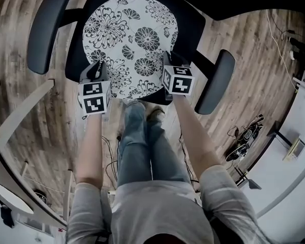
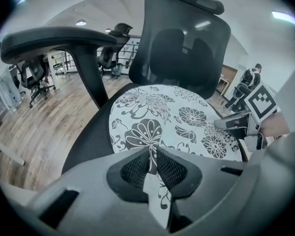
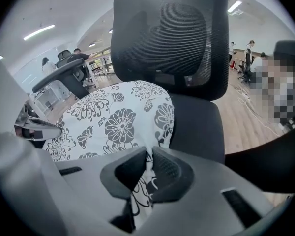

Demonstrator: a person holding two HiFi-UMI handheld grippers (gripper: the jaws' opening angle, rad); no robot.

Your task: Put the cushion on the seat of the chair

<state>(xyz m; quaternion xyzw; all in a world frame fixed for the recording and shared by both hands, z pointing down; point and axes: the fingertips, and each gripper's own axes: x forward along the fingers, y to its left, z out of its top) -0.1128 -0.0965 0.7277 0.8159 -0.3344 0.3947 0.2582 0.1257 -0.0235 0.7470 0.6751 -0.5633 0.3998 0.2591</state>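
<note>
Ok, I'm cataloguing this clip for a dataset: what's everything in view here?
cushion: one, white with dark flower print, over the chair seat
office chair: one, black, mesh back, centre
armrests: two, black, either side of the seat
wood floor: one, brown planks, all around
cables: a tangle, dark, floor right of the chair
far office chairs: at least two, black, background
legs: two, blue jeans, before the chair
left gripper: one, grey, shut on cushion's near edge
right gripper: one, grey, shut on cushion's near edge

Bright, even light (fisheye-warped edges)
</note>
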